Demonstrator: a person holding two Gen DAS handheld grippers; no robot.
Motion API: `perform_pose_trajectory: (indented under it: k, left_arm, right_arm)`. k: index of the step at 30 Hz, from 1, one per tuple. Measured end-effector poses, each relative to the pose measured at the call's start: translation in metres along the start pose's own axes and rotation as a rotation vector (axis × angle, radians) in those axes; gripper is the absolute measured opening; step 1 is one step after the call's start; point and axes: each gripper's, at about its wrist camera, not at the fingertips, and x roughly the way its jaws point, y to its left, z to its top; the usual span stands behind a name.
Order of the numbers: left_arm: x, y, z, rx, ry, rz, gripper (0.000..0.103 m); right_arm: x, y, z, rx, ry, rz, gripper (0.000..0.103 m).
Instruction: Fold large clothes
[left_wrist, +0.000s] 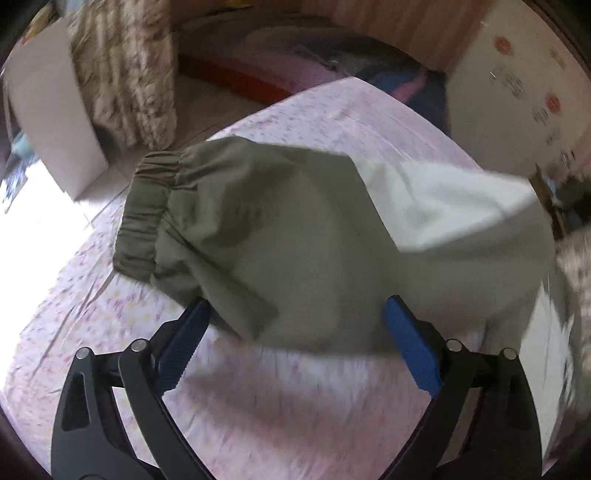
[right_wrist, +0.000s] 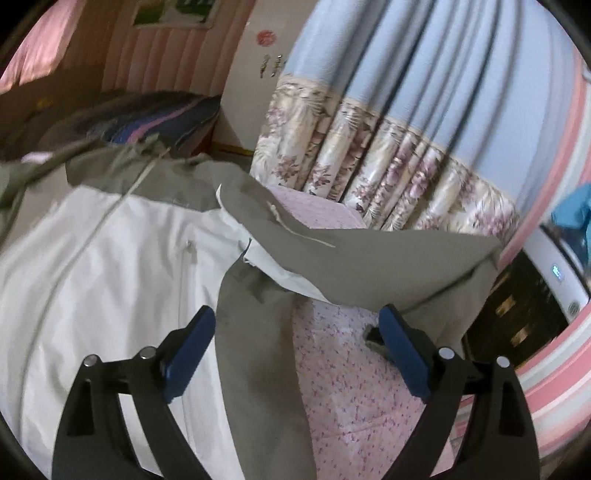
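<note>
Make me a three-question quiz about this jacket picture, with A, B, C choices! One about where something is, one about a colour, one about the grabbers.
1. Where does the jacket lie?
A. on the flowery bedsheet
B. in a box
C. on a chair

2. What colour is the elastic cuff?
A. red
B. olive green
C. yellow

3. How is the left gripper?
A. shut
B. open
C. out of view

Answers: 1 A, the sheet shows under and beside it. 2 B, it matches the sleeve. 3 B, its blue fingers stand wide apart.
</note>
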Motion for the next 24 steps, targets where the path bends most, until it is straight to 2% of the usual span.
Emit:
perform_pose_trajectory:
  k: [2, 4, 6, 7, 8, 10, 13, 17, 20, 24]
  left_arm:
    - [0.007, 0.001, 0.012, -0.057, -0.008, -0.007, 0.088]
    - [0.01, 0.002, 0.029, -0.095, -0.036, 0.011, 0.07]
    - [0.016, 0.0, 0.045, -0.097, -0.052, 0.031, 0.031]
    - [0.018, 0.001, 0.057, -0.107, -0.055, 0.02, 0.02]
    - [0.019, 0.002, 0.068, -0.117, -0.054, 0.005, 0.004]
    - [0.012, 0.004, 0.085, -0.126, -0.073, 0.014, 0.003]
    - [-0.015, 0.007, 0.114, -0.152, -0.156, 0.045, 0.003]
    - [-0.067, -0.009, 0.135, -0.158, -0.268, 0.001, 0.003]
    - [-0.099, -0.041, 0.126, -0.153, -0.311, -0.051, 0.003]
    - [-0.122, -0.093, 0.097, -0.177, -0.308, -0.201, 0.003]
  right_arm:
    - [0.001, 0.006, 0.0, -0.025, -0.007, -0.004, 0.09]
    - [0.001, 0.01, 0.001, -0.038, -0.012, -0.003, 0.09]
    - [0.003, 0.013, 0.002, -0.048, -0.018, -0.004, 0.09]
    - [0.004, 0.014, 0.003, -0.052, -0.022, -0.006, 0.09]
    - [0.006, 0.015, 0.004, -0.057, -0.027, -0.011, 0.09]
    - [0.01, 0.014, 0.006, -0.068, -0.036, -0.03, 0.09]
    - [0.013, 0.003, 0.013, -0.075, -0.05, -0.077, 0.09]
    - [0.02, -0.017, 0.021, -0.031, -0.051, -0.077, 0.09]
    - [0.028, -0.025, 0.023, 0.003, -0.047, -0.067, 0.09]
    - [0.043, -0.028, 0.022, 0.034, -0.038, -0.033, 0.09]
